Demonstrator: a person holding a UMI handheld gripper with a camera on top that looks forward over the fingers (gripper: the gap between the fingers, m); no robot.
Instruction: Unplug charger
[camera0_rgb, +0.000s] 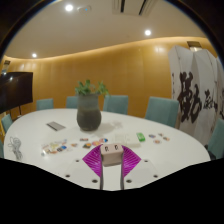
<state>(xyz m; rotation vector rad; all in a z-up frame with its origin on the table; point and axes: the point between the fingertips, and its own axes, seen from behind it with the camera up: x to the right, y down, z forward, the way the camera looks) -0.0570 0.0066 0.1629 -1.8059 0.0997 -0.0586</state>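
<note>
While a potted plant (89, 103) stands mid-counter (150, 125), the claw (112, 157) is clamped on a white charger (112, 150), held between its pads above the counter's near edge.

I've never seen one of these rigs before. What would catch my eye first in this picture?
Probably the small white charger held up between the gripper's pink-padded fingers, close to the camera. Beyond it, a potted plant stands at the middle of a large white table strewn with small items, with teal chairs around the far side. Off to the right hangs a white banner with bold black calligraphy.
</note>
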